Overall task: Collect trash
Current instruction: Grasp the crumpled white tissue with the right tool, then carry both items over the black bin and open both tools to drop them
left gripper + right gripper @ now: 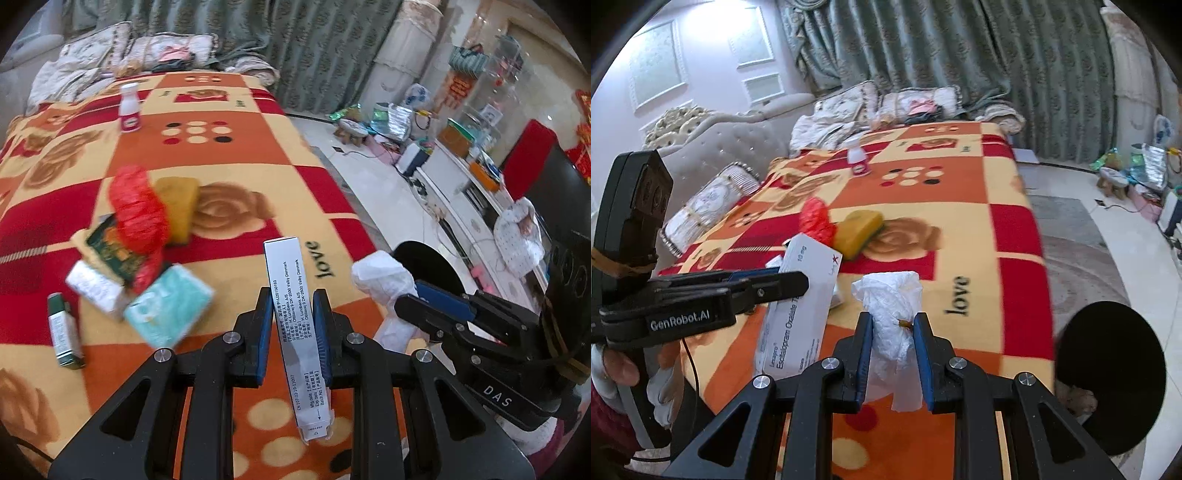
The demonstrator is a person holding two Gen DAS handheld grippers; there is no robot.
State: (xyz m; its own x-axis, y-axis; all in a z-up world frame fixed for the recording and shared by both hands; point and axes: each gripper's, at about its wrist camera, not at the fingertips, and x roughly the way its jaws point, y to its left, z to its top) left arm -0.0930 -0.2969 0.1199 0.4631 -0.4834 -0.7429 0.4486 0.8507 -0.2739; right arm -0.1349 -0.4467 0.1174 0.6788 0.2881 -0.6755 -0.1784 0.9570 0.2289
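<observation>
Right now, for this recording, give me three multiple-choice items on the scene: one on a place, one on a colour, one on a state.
1. Where does the small white plastic bottle stand?
A. on the patterned blanket
B. on the floor
C. in the bin

2. What colour is the crumpled plastic bag beside the yellow sponge?
A. blue
B. red
C. black

3. What does the left hand-held gripper hold?
A. nothing
B. the sponge
C. a white printed medicine box

A: it stands upright on the blanket. B: the bag is bright red. C: the pads clamp the box.

Both hand-held grippers [293, 314] [893, 325] clamped, tilted down
</observation>
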